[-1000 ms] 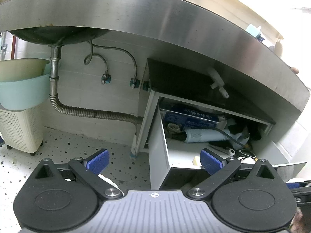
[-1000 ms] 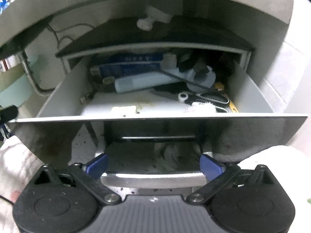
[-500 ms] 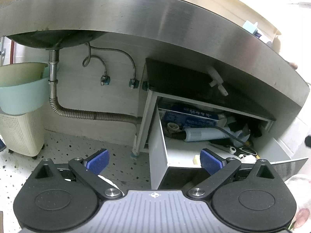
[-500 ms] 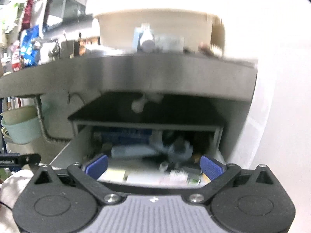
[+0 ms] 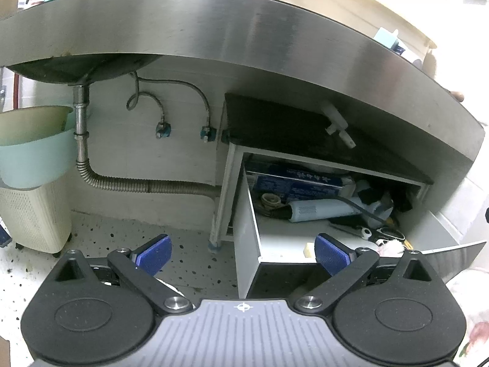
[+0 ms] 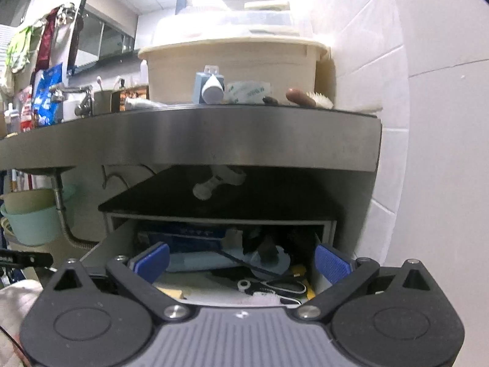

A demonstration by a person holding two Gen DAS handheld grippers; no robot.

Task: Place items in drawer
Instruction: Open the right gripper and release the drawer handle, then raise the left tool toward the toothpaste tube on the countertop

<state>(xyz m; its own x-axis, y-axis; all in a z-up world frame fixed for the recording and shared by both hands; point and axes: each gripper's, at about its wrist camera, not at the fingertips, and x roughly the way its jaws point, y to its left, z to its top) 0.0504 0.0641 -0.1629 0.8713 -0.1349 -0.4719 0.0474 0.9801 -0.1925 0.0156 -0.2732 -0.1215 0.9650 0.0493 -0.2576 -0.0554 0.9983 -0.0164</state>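
Both grippers, left & right, wide open, empty; drawer pulled out toward cams.

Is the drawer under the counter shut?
No, the drawer is pulled out from the cabinet, and you can see scissors and a blue box inside it.

Bright glare washes out the upper right wall in both views. Deep shadow sits under the counter; fisheye edges curve
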